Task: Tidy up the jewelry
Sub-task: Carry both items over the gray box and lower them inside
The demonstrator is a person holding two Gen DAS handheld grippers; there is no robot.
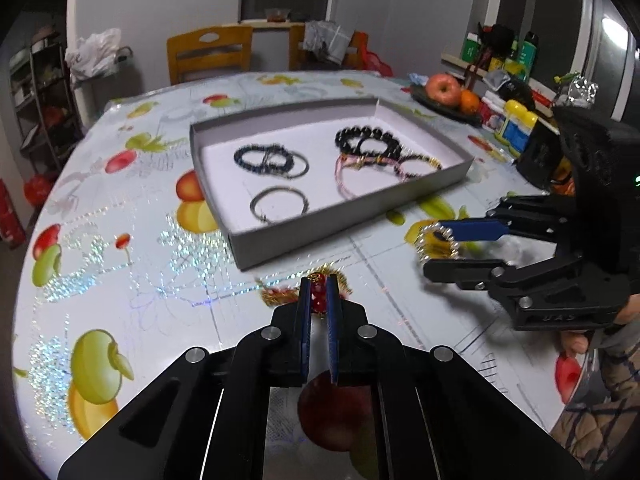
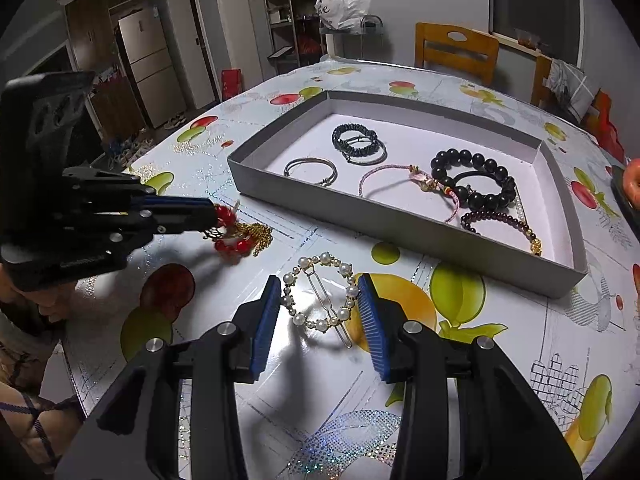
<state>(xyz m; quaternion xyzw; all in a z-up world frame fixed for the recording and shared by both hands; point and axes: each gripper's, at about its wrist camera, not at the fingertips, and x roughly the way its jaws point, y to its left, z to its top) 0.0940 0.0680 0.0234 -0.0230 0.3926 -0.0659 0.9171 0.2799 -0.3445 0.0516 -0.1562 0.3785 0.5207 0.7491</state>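
A grey tray point(image 1: 348, 220) point(image 2: 400, 222) on the fruit-print table holds several bracelets, among them a black bead bracelet point(image 2: 474, 178) point(image 1: 370, 140) and a silver bangle point(image 2: 310, 170) point(image 1: 278, 204). My left gripper point(image 1: 319, 284) point(image 2: 216, 212) is shut on a red bead and gold tassel ornament point(image 2: 236, 234) point(image 1: 318, 294) low over the table in front of the tray. A round pearl hair clip point(image 2: 320, 296) point(image 1: 438, 240) lies on the table. My right gripper point(image 2: 318, 290) point(image 1: 434, 246) is open, its fingers on either side of the clip.
A fruit plate point(image 1: 448, 94) and several bottles and jars point(image 1: 516, 120) stand at the table's far right. Wooden chairs point(image 1: 210, 54) point(image 2: 456, 50) stand behind the table. The table edge curves near me on the left point(image 2: 76, 360).
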